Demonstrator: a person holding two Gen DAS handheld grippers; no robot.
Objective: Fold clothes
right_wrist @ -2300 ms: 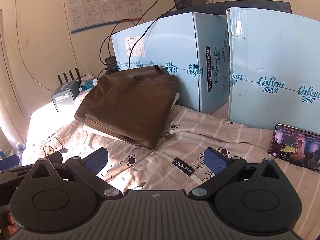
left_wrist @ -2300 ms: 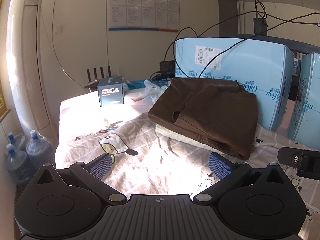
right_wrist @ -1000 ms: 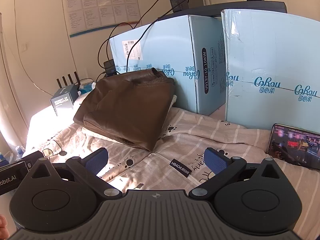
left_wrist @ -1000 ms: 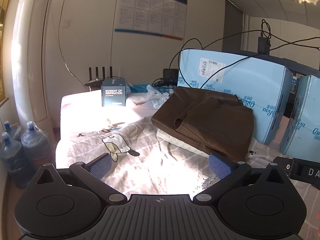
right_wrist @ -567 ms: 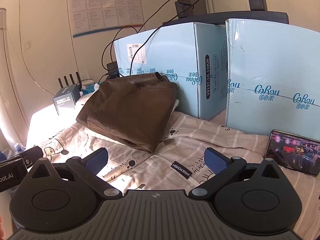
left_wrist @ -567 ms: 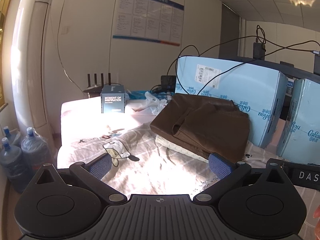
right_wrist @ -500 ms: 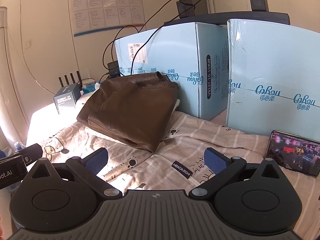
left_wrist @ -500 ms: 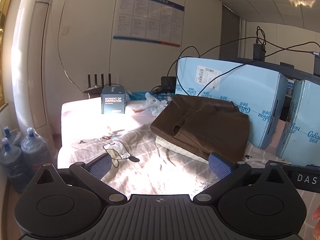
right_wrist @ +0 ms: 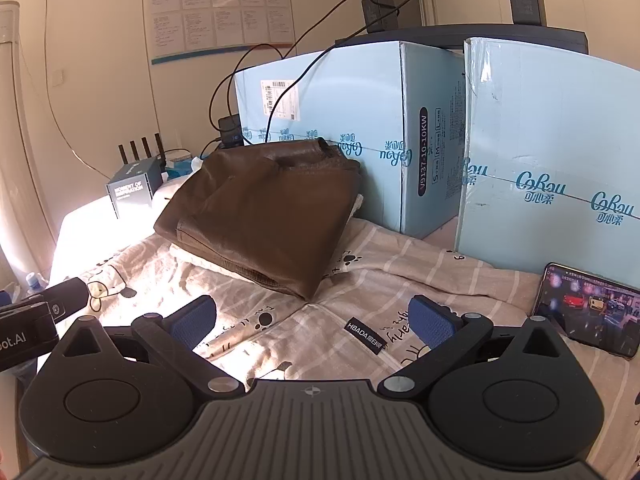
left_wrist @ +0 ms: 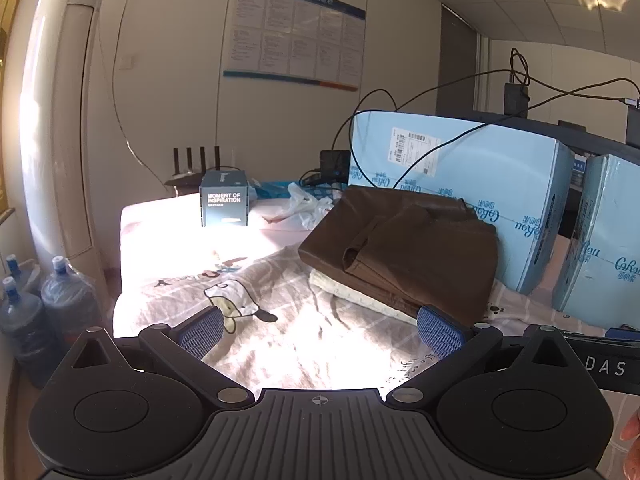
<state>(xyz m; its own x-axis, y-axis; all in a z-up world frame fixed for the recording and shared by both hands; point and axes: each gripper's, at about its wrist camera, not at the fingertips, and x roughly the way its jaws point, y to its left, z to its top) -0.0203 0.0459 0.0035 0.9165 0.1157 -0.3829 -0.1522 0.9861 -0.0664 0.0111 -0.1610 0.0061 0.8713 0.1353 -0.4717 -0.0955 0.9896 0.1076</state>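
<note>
At the far side of the bed, against a blue box point(left_wrist: 460, 184), the brown garment point(left_wrist: 416, 248) lies already folded on a cream one point(left_wrist: 360, 294). Both sit on the printed sheet point(left_wrist: 304, 340), apart from my claws. My left claw point(left_wrist: 320, 330) is spread wide and empty over the sheet; my right claw point(right_wrist: 312, 318) likewise, jaws apart, holding nothing. I judge the stack finished, so I'd look for the next piece. I'd keep low, approach an edge squarely, and steer clear of the phone point(right_wrist: 588, 310) at my right.
</note>
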